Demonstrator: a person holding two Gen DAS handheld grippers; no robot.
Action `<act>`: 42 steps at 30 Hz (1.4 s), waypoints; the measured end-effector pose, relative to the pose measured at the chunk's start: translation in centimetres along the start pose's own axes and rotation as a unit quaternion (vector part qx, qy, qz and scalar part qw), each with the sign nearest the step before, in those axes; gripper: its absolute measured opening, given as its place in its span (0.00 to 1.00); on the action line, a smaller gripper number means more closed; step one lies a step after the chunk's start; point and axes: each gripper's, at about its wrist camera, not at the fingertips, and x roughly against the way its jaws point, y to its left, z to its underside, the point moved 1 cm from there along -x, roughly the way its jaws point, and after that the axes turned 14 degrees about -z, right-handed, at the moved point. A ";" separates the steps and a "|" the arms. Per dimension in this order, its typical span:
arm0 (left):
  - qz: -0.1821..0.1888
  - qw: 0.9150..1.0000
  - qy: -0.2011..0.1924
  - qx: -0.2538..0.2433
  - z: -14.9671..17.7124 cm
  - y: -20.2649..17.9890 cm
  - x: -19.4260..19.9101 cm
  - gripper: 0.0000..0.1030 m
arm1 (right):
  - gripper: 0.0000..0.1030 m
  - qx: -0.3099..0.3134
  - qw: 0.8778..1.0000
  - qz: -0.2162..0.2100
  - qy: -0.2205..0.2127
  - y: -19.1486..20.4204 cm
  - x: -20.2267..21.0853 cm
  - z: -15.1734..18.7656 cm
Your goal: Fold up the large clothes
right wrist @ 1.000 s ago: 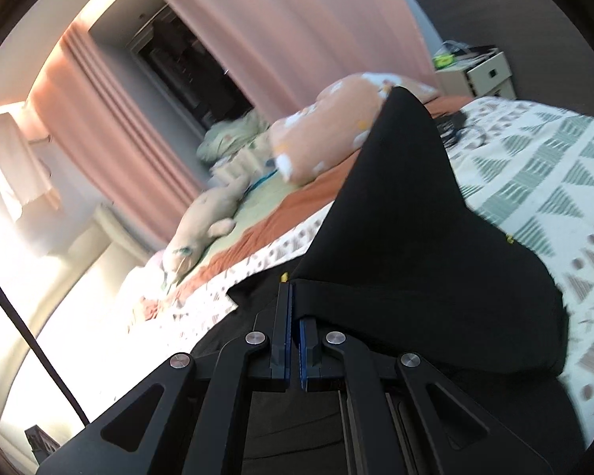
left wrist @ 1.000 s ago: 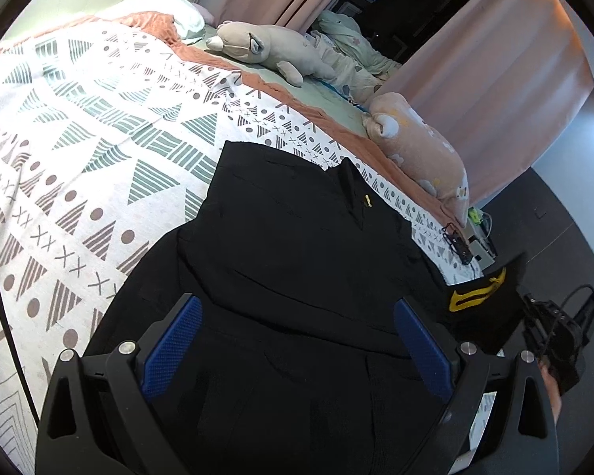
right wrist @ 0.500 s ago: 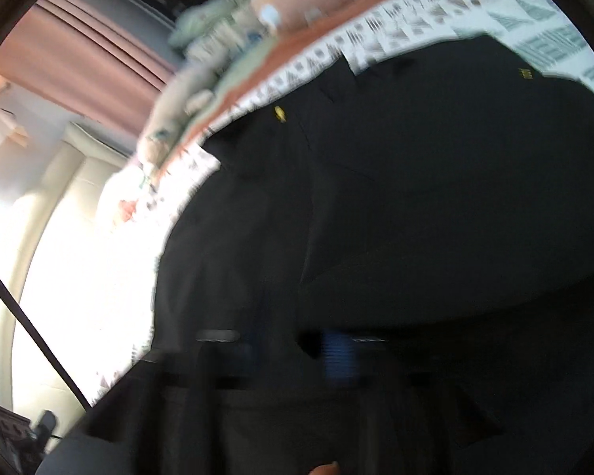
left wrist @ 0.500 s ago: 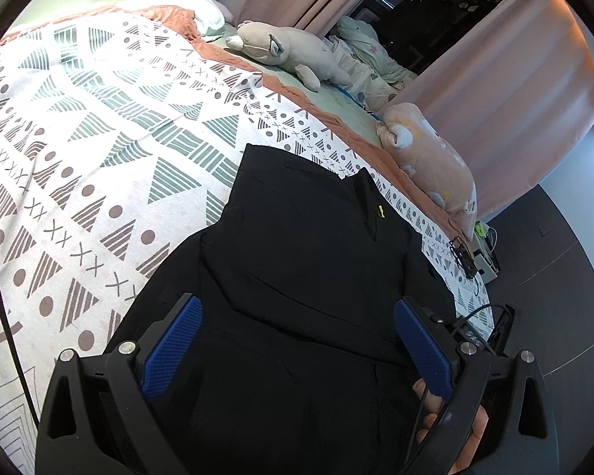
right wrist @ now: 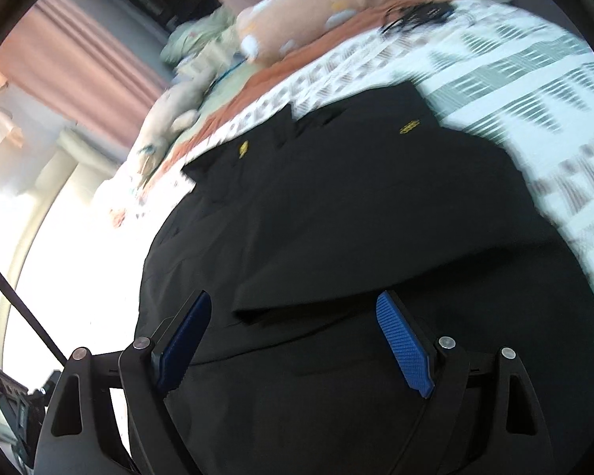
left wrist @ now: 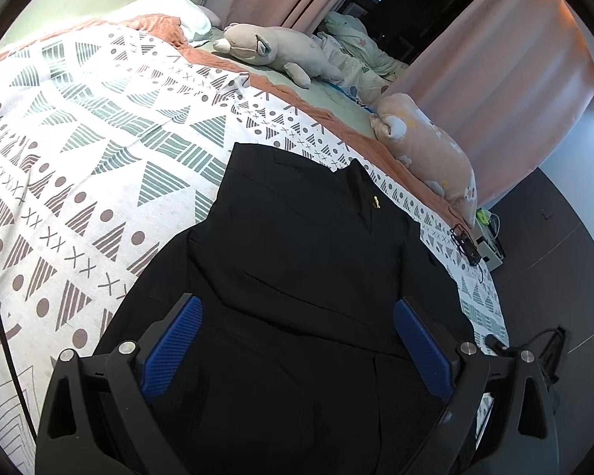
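My right fingers (right wrist: 293,340) have just been opening and now stand spread wide, nothing between the blue pads, the cloth lying loose below them. My left fingers (left wrist: 297,352) are spread just as wide and empty too, hanging over the same cloth.

The black jacket (left wrist: 297,261) lies flat on the bed (left wrist: 79,166), on the patterned cover, its collar end away from me toward the plush toys (left wrist: 273,49) and its hem end under both sets of fingers. So the long axis runs straight ahead, from hem up to collar. A folded panel (right wrist: 356,237) lies across the body of the jacket, and its lower edge (right wrist: 297,304) sits just ahead of my right fingers, between the two pads as I look along them. I reckon that edge, or the hem beneath, is what the next fold turns on, and my right hand looks the nearer to it.

The left view is sharp: it gives the whole outline, the small gold pin (left wrist: 375,202) at the collar, and the far side of the bed where the jacket nears its edge. The right view is smeared by motion but shows a gold emblem (right wrist: 410,126) that the left one does not show, and the folded edge closer up.
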 end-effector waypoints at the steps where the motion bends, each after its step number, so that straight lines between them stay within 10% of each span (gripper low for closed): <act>1: -0.002 1.000 0.000 -0.001 0.1 -0.1 0.0 0.97 | 0.82 0.004 1.000 0.009 -0.015 0.0 0.9 0.0; 9: -0.022 0.999 -0.030 0.003 0.4 -0.4 0.6 0.97 | 0.82 0.010 0.991 0.115 -0.074 -2.9 4.4 -1.5; 18: -0.035 0.999 -0.022 0.004 0.5 -0.2 -0.2 0.97 | 0.80 0.009 0.984 0.170 -0.045 -4.2 -1.3 -1.2; 20: -0.034 0.999 -0.023 0.005 0.5 -0.1 -0.1 0.97 | 0.48 0.019 0.983 0.182 -0.024 -4.4 -3.0 -1.2; 25: -0.026 0.999 -0.023 0.008 0.3 0.2 0.2 0.97 | 0.28 0.063 0.974 0.217 -0.009 -2.5 -4.4 -1.1; 42: 0.026 0.997 -0.036 0.066 -1.8 4.1 2.6 0.97 | 0.08 0.173 0.972 0.131 -0.088 9.0 -5.1 1.1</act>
